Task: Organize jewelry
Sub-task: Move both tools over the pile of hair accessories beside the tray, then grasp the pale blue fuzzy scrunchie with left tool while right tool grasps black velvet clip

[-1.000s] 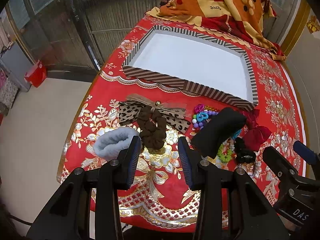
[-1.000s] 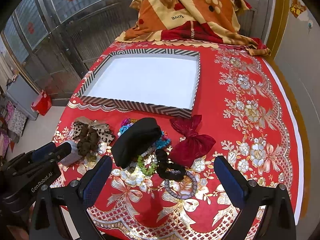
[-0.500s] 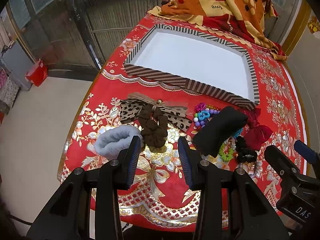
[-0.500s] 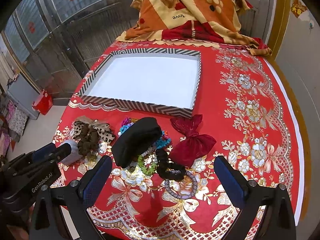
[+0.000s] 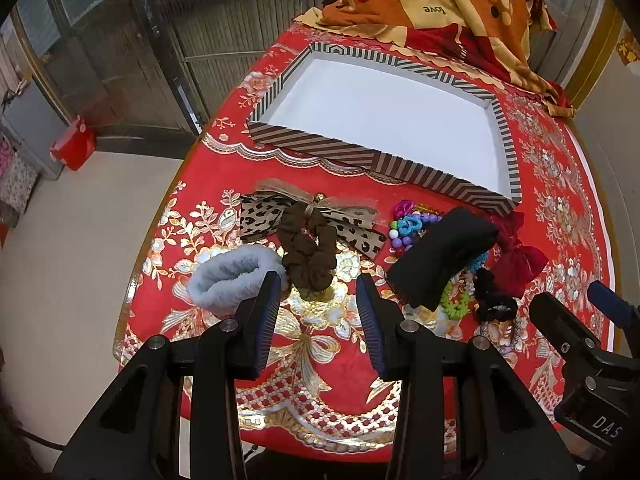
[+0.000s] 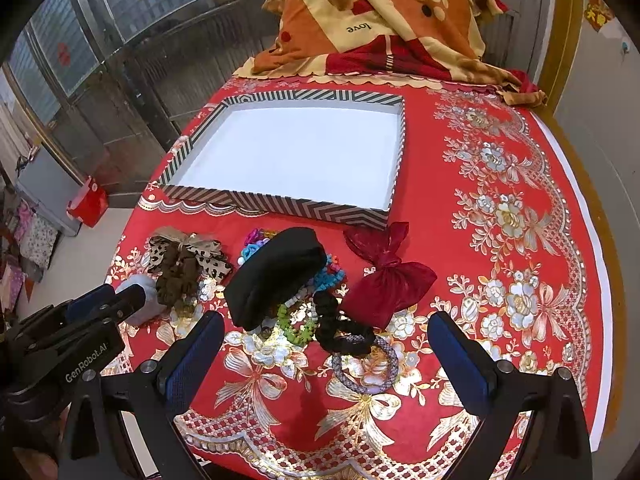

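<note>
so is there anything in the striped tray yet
No, the striped tray shows only its bare white floor; the hair ties and beads lie on the tablecloth in front of it.

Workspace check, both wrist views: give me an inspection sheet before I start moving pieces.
Surface: red floral tablecloth.
Job's things: striped tray holds nothing; brown scrunchie, grey fuzzy scrunchie, leopard bow, black pouch, red bow and bead bracelets lie in front of it.
Clutter: folded blanket behind the tray.
Grippers: left gripper and right gripper, jaws open, holding nothing.
Cables: nothing seen.
Surroundings: red box on the floor.
</note>
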A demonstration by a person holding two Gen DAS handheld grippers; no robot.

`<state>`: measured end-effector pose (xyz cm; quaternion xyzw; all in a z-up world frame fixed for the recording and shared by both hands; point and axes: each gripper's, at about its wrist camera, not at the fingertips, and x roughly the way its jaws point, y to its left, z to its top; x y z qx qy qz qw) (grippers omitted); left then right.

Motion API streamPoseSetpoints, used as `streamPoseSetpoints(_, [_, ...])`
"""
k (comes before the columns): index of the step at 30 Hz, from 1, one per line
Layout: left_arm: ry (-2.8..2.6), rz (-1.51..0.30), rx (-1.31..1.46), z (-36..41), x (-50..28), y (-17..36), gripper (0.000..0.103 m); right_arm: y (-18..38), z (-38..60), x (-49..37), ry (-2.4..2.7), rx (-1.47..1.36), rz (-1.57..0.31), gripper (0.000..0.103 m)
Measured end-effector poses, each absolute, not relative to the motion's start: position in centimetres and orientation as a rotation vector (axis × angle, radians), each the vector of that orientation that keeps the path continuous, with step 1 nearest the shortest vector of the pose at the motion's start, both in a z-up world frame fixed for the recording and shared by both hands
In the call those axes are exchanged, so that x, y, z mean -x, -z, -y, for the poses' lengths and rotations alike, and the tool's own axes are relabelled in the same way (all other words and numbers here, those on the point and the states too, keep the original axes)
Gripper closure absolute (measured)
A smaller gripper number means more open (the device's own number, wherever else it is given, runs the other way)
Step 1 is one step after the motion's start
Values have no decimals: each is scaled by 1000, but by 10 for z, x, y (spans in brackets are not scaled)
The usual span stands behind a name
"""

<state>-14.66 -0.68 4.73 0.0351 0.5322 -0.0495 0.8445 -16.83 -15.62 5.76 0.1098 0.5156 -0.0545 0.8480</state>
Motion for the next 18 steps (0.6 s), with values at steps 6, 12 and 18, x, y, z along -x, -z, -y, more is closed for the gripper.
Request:
streamPoseSetpoints(6, [107,-1131,-49,-7,144,-45,65,-52,159,170,109,-240,-1101,2])
streamPoseSetpoints(12, [109,-1146,19,-43,143,-40,53,-46,160,169,84,-241,-1106,2])
streamPoseSetpoints(18, [135,-1191,68,-73,142,-26,46,-37,160,161,31,-290,-1116,2])
